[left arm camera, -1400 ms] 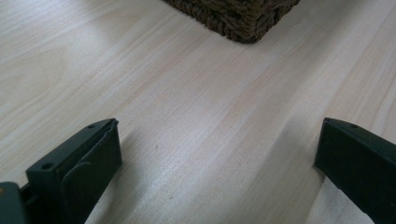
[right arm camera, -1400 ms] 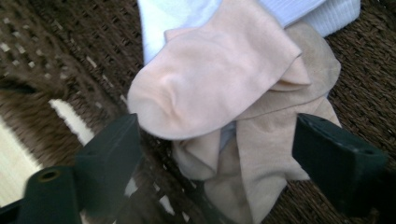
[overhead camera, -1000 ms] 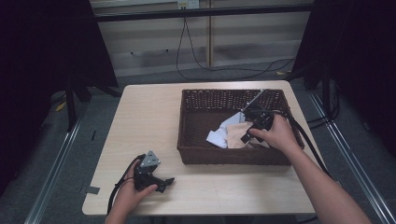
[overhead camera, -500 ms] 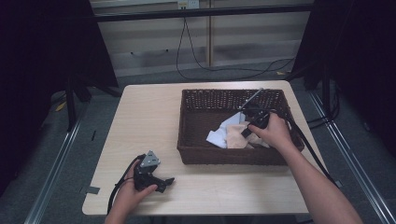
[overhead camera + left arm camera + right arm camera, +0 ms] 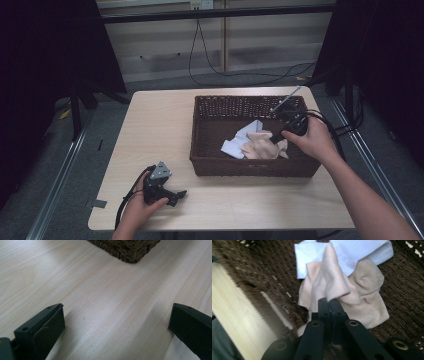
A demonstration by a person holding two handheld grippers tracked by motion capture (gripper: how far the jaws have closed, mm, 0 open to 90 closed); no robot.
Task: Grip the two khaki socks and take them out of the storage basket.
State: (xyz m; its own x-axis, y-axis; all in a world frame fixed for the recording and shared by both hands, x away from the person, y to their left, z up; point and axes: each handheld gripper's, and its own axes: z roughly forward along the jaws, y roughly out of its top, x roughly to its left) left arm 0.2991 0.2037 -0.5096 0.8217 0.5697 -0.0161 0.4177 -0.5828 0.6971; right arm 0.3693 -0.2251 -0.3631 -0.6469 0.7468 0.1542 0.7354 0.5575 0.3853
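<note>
- Right claw (image 5: pixel 329 301) clamped on a raised fold of the beige cloth (image 5: pixel 352 293), jaws pressed together with fabric pinched at the tips; closing just done, cloth between the pads.
- Seen from above: right claw (image 5: pixel 276 136) inside the brown wicker basket (image 5: pixel 250 167), gripped by the right hand (image 5: pixel 312 141) reaching over the basket's right rim.
- Beige cloth (image 5: pixel 264 146) bunched on the basket floor, toward the near right part, pulled up into a peak where pinched.
- White cloth (image 5: pixel 239 142) lying under and beside the beige one, on its left and far side; ribbed hem visible in the right gripper view (image 5: pixel 364 251).
- Basket standing on the right half of the worktop (image 5: pixel 160 125), close to the far edge.
- Left claw (image 5: pixel 172 196) resting near the near left corner of the worktop, held by the left hand (image 5: pixel 142 210); jaws spread wide over bare wood, nothing between them (image 5: pixel 117 322).
- Corner of the basket (image 5: pixel 127 250) ahead of the left claw, well apart from it.
</note>
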